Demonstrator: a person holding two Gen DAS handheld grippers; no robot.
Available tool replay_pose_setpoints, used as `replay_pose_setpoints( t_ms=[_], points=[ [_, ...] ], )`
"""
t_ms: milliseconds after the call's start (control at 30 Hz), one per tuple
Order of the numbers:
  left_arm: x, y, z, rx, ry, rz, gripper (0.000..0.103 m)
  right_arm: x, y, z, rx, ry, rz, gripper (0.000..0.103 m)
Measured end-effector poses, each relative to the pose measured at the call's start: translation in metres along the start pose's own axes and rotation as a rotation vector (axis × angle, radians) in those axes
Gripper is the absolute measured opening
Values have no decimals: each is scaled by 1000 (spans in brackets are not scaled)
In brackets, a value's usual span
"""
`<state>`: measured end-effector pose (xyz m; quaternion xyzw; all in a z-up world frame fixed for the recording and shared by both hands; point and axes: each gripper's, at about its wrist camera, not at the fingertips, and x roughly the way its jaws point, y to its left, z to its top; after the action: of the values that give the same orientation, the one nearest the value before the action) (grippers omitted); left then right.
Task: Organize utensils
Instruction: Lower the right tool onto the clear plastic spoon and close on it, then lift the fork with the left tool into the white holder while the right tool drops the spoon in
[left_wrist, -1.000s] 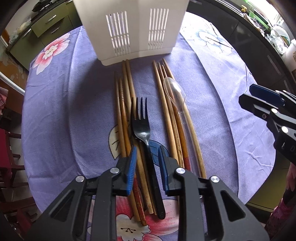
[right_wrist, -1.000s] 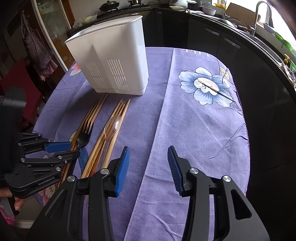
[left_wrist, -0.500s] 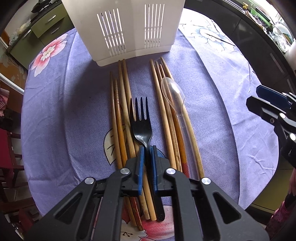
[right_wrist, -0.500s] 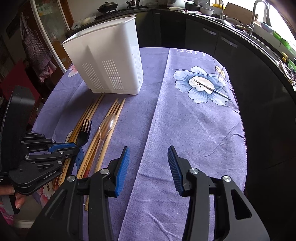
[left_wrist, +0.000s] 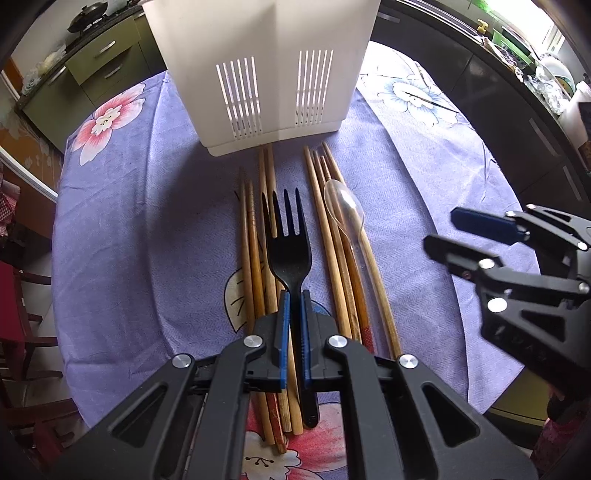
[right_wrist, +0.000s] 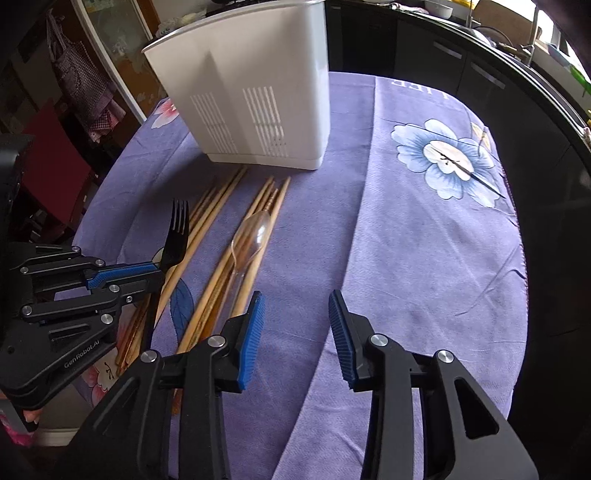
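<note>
A black plastic fork (left_wrist: 289, 247) lies lengthwise over wooden chopsticks (left_wrist: 255, 258), and my left gripper (left_wrist: 294, 295) is shut on its neck. In the right wrist view the fork (right_wrist: 174, 240) sticks out of that left gripper (right_wrist: 157, 271). A clear plastic spoon (left_wrist: 343, 210) rests on the right-hand bundle of chopsticks (left_wrist: 332, 243). My right gripper (right_wrist: 296, 306) hovers over bare cloth to the right of the spoon (right_wrist: 251, 236); its jaws are closing with nothing between them. The white slotted utensil holder (left_wrist: 266, 66) stands upright beyond the chopstick tips.
A purple flowered cloth (right_wrist: 424, 240) covers the round table, whose edge drops off at the right. Dark kitchen cabinets (right_wrist: 480, 77) curve behind it. A red chair (left_wrist: 14, 295) stands at the left, and green drawers (left_wrist: 96, 70) at the far left.
My left gripper's jaws closed from apart onto the fork's neck. The right gripper moved in toward the utensils, and its jaws narrowed slightly.
</note>
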<state>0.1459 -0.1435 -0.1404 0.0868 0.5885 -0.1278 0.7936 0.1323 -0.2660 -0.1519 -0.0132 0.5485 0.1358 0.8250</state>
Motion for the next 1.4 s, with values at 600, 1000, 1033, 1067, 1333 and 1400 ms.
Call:
replay_pose_setpoints(
  t_ms=[600,1000,1033,1067,1333,1400],
  points=[
    [-20,30,-14,-26,-49,-24,5,50,37,29,-3,84,15,23],
    [-29,42,-17,-47,-73,-22,5,60,57,41,-45,70,-44,21],
    [-30,43,-18,-48,-74,-21,5,60,58,41,-50,65,-47,18],
    [-30,43,-18,-48,-75,-20,5,59,59,41,-51,63,-50,15],
    [-41,48,-18,-52,-96,-22,5,43,50,32,-27,29,-11,5],
    [-43,48,-19,-54,-99,-23,5,39,45,31,-10,19,17,5]
  ],
)
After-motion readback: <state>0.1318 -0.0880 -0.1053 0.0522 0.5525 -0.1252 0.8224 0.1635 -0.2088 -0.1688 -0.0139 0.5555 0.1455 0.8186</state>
